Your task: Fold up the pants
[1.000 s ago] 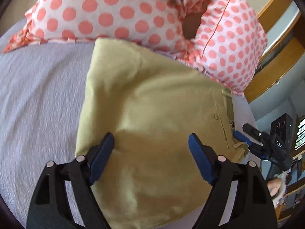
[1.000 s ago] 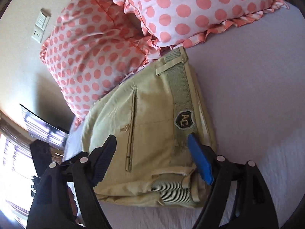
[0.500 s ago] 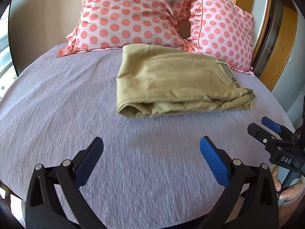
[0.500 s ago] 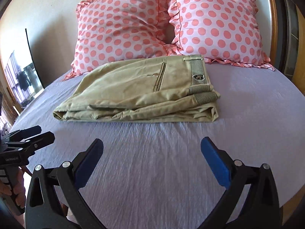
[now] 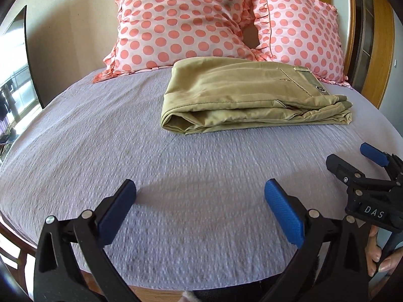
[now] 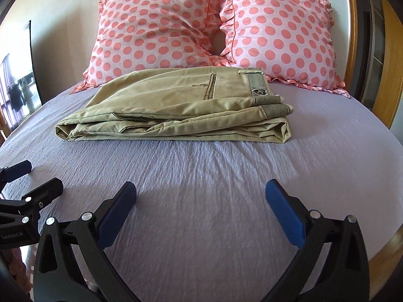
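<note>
The khaki pants (image 5: 241,95) lie folded in a flat stack on the lilac bed sheet (image 5: 151,166), just in front of the pillows; they also show in the right wrist view (image 6: 176,108), waistband to the right. My left gripper (image 5: 200,201) is open and empty, well back from the pants near the bed's front edge. My right gripper (image 6: 201,201) is open and empty, equally far back. Each gripper shows at the edge of the other's view: the right one (image 5: 352,161) and the left one (image 6: 32,176).
Two pink polka-dot pillows (image 6: 156,27) (image 6: 279,32) lean on the wall behind the pants. A wooden headboard or frame (image 6: 388,58) runs along the right. A dark screen or mirror (image 5: 17,58) stands at the left. The bed's wooden edge (image 6: 385,251) is close below.
Both grippers have pulled back from over the folded pants to the front edge of the bed and levelled out. The pants stay folded on the sheet.
</note>
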Demonstrator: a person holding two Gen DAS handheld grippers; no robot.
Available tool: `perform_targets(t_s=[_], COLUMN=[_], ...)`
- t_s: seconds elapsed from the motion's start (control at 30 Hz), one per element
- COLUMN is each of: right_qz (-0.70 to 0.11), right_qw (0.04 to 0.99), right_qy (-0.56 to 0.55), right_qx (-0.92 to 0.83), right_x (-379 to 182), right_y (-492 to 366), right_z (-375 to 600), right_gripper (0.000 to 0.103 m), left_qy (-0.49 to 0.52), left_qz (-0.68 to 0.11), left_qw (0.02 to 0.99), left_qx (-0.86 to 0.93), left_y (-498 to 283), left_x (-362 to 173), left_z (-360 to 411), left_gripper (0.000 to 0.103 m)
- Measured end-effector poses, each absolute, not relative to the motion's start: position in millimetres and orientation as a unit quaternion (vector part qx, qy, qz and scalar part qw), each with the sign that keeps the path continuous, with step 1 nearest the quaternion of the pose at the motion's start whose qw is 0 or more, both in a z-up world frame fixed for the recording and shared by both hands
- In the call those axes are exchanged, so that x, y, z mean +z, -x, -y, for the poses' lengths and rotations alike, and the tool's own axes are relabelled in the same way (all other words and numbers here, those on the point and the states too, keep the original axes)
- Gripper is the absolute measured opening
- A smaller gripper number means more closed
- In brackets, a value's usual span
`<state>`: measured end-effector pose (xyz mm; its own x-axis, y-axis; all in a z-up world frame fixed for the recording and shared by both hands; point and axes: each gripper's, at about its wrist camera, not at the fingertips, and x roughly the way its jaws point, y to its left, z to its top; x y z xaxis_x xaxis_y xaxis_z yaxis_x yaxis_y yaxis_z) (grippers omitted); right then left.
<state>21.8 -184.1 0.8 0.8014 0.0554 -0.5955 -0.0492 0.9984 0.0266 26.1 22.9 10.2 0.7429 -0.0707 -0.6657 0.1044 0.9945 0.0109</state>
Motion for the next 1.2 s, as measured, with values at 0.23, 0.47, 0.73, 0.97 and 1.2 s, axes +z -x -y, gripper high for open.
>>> perform_targets(t_s=[0.23,0.47,0.73,0.97,1.2], right_qz=[-0.304,-0.301,-0.298,-0.297,-0.297], right_qw=[0.953,0.953,0.955,0.955,0.955], right_qy=[-0.007,-0.008,-0.01,-0.01,-0.01], right_qx=[0.017,0.015,0.008,0.008,0.008], right_x=[-0.9,-0.7,-1.6,-1.7,-1.8], right_y=[-18.6,-18.3,-16.2,-16.4,-16.5], right_z=[183.1,184.2,183.3,183.1,183.1], right_gripper=[0.102,0.102,0.102,0.102,0.102], left_qy=[-0.024,-0.024,-0.024,-0.024,-0.024], left_qz=[-0.349,-0.347,-0.347,-0.347,-0.347], left_qw=[0.936,0.936,0.936,0.937,0.937], left_qx=[-0.043,-0.043,-0.043,-0.043,-0.043], left_y=[-25.0,-24.6,-25.0,-25.2,-25.2], left_x=[10.0,10.3,10.1,9.8,9.6], left_z=[-22.8,-22.3,-22.5,-22.8,-22.7], left_gripper=[0.101,0.101,0.101,0.101,0.101])
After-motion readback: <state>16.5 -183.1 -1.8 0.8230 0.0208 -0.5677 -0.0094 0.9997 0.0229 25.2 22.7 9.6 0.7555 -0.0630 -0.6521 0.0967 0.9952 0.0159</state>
